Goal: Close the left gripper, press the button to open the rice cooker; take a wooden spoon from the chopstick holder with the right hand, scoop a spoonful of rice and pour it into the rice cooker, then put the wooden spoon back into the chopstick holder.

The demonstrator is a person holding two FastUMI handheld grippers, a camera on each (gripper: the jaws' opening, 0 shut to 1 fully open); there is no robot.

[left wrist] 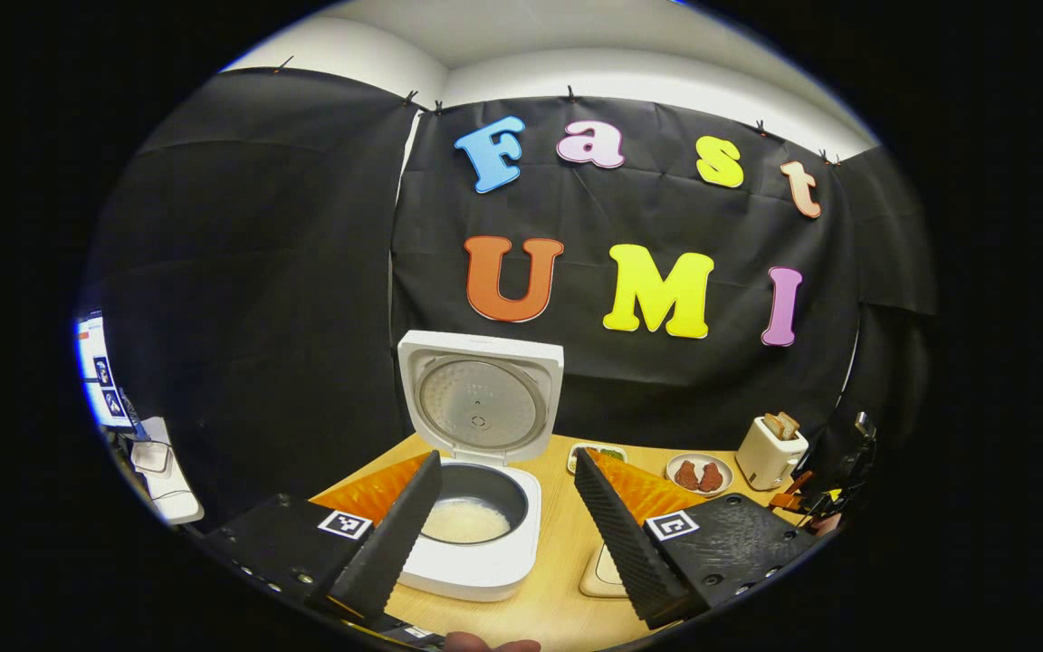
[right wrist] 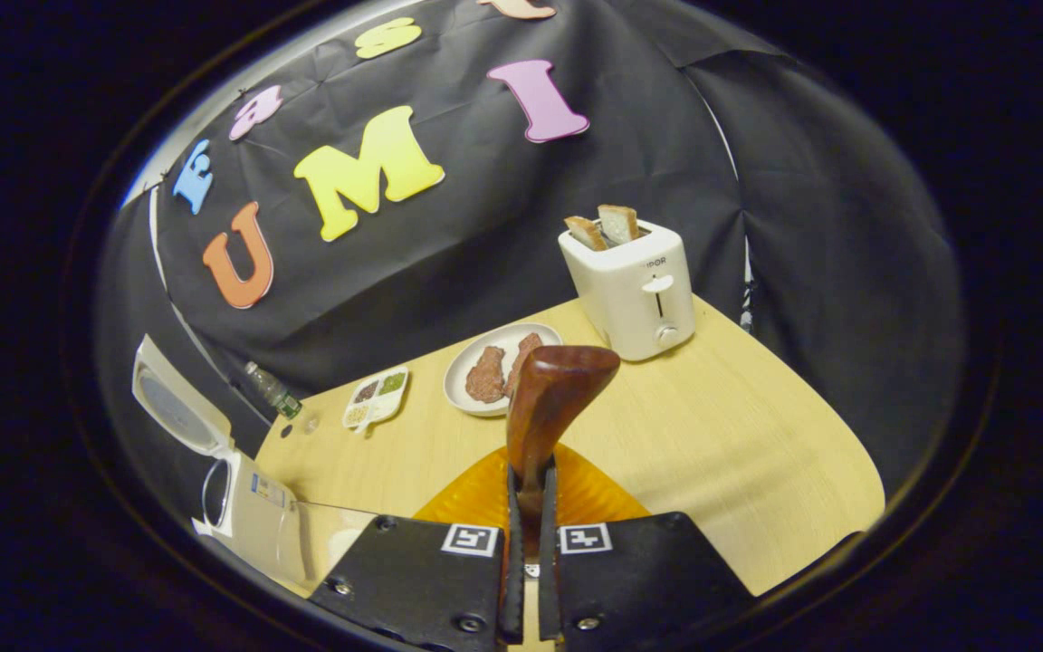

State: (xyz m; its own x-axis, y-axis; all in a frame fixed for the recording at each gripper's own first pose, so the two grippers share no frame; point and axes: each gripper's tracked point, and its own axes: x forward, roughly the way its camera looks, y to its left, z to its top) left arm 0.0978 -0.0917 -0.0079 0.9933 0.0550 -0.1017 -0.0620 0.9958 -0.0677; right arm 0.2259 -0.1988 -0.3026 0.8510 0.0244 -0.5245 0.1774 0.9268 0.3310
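Note:
The white rice cooker (left wrist: 472,566) stands on the wooden table with its lid (left wrist: 481,398) swung up, and white rice lies in its dark inner pot (left wrist: 467,521). My left gripper (left wrist: 505,460) hovers just in front of it, fingers wide apart and holding nothing. In the right gripper view, my right gripper (right wrist: 529,475) is shut on the handle of the dark wooden spoon (right wrist: 553,385), whose bowl sticks up above the fingertips; no rice shows on it. The cooker (right wrist: 245,507) is far to that view's lower left, lid (right wrist: 173,403) open.
A white toaster (right wrist: 635,285) with two bread slices stands at the back right. Beside it are a plate of meat pieces (right wrist: 494,367), a small divided dish (right wrist: 377,397) and a bottle (right wrist: 272,389). A beige dish (left wrist: 605,575) sits right of the cooker.

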